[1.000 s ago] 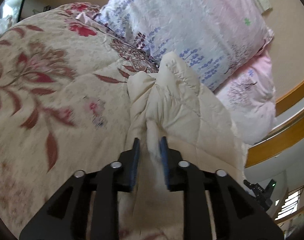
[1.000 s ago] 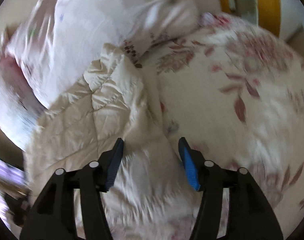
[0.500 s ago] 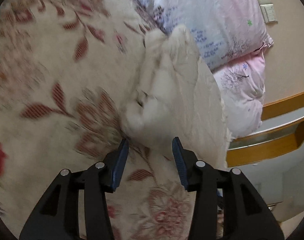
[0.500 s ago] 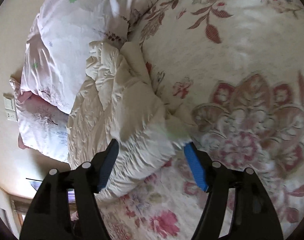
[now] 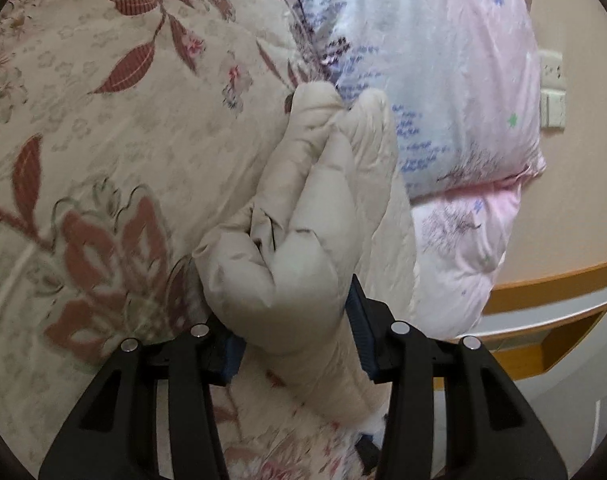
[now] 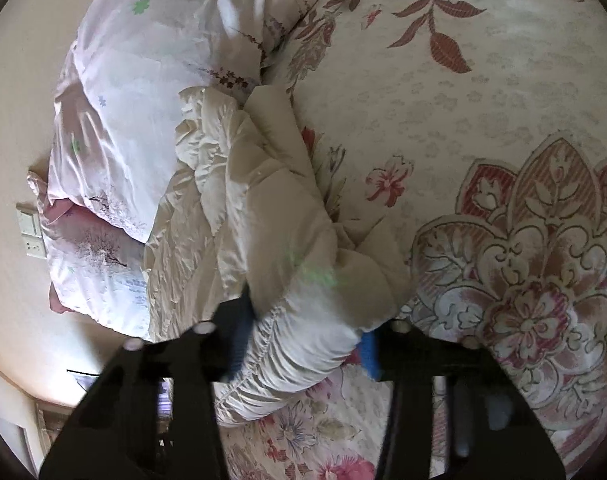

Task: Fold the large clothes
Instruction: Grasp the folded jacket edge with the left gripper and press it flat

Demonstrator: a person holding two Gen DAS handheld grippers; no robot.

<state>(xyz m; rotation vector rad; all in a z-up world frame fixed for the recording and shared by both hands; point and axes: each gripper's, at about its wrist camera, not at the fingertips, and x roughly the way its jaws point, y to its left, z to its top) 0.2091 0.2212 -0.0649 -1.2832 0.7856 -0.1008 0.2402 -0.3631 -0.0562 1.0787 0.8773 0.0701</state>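
Two close wrist views down onto the bed (image 5: 103, 120) — shared cream jacket (image 6: 271, 208), pillows (image 5: 443, 80)

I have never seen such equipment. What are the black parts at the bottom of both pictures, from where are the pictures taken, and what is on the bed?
Each picture comes from a camera mounted on a tool a person carries, looking forward along its two black fingers. One shows the left hand-held gripper, the other the right hand-held gripper. A floral bedspread covers the bed, with pink pillows at its head. A cream padded jacket lies bunched beside them. Both tools have puffy jacket folds between wide-apart fingers; whether they already grip is unclear.
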